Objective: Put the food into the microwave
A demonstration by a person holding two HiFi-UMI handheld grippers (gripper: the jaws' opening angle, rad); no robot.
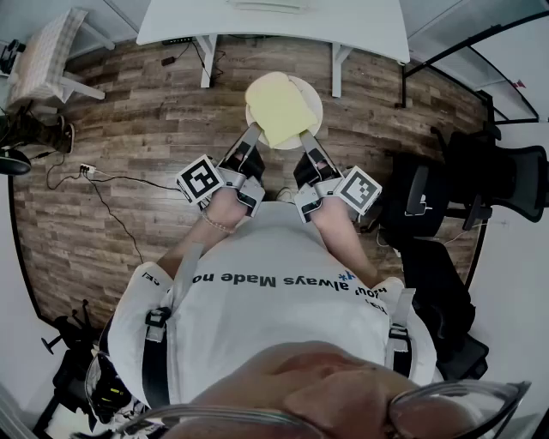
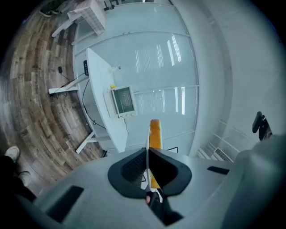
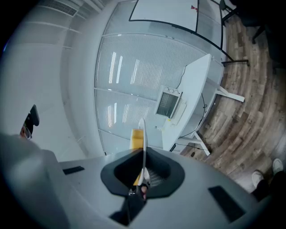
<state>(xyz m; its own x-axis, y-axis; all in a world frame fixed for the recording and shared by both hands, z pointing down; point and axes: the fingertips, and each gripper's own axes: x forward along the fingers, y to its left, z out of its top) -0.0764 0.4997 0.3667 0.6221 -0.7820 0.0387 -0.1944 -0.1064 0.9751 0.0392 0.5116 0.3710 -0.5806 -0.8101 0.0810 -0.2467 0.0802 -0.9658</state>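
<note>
Lying on a round white plate (image 1: 309,101), a flat pale-yellow slab of food (image 1: 279,107) covers most of the plate's left and middle. The plate is held in the air just ahead of both grippers, over a wood-plank floor (image 1: 129,129).

The left gripper (image 1: 251,133) pinches the plate's near-left rim and the right gripper (image 1: 304,139) pinches its near-right rim, so the food sits between and just beyond the two.

In the left gripper view, the left gripper (image 2: 147,154) has its dark pads pressed together on the plate (image 2: 149,134), which shows edge-on as a thin white line. The food (image 2: 155,132) shows as an orange-yellow strip just right of that line.

In the right gripper view, the right gripper (image 3: 143,163) is likewise clamped on the thin white edge of the plate (image 3: 143,134), with the food (image 3: 136,138) just to its left.

Well ahead of both grippers, a white microwave (image 2: 123,100) stands on a white desk (image 2: 100,85) against a glass wall. The right gripper view shows the same microwave (image 3: 169,103) on the desk (image 3: 196,85). In the head view, the desk (image 1: 360,26) lies beyond the plate, well apart from it.
</note>
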